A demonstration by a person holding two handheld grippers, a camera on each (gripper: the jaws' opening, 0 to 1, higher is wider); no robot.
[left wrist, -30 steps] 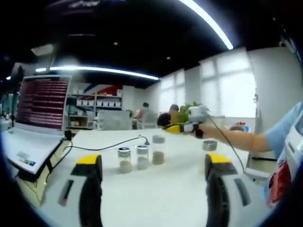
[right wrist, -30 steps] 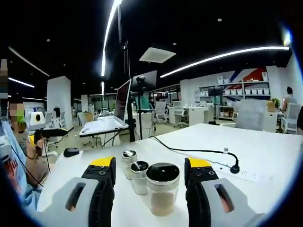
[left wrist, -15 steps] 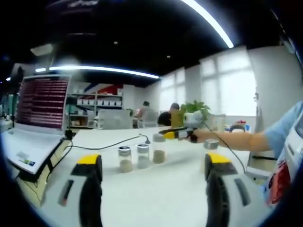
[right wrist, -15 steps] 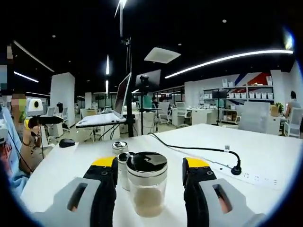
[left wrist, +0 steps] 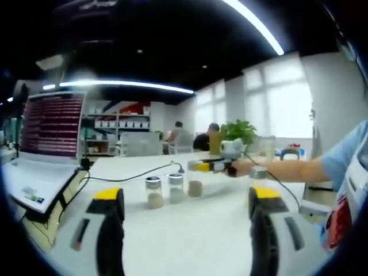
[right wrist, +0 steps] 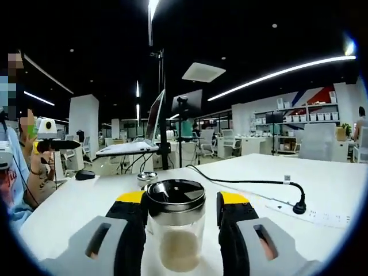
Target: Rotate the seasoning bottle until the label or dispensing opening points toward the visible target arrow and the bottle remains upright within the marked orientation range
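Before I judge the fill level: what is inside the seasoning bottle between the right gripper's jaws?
The seasoning bottle holds pale tan powder in its lower part, clear glass above. Its metal cap covers the top, hiding any dispensing opening.

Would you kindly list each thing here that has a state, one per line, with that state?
Nearest seasoning bottle: upright, capped, partly filled, between the right gripper's jaws.
Right gripper: jaws close around that bottle; contact unclear.
Left gripper: open, empty.
Middle bottle: upright, capped.
Far bottle: upright, capped.
Laptop: open, screen lit.
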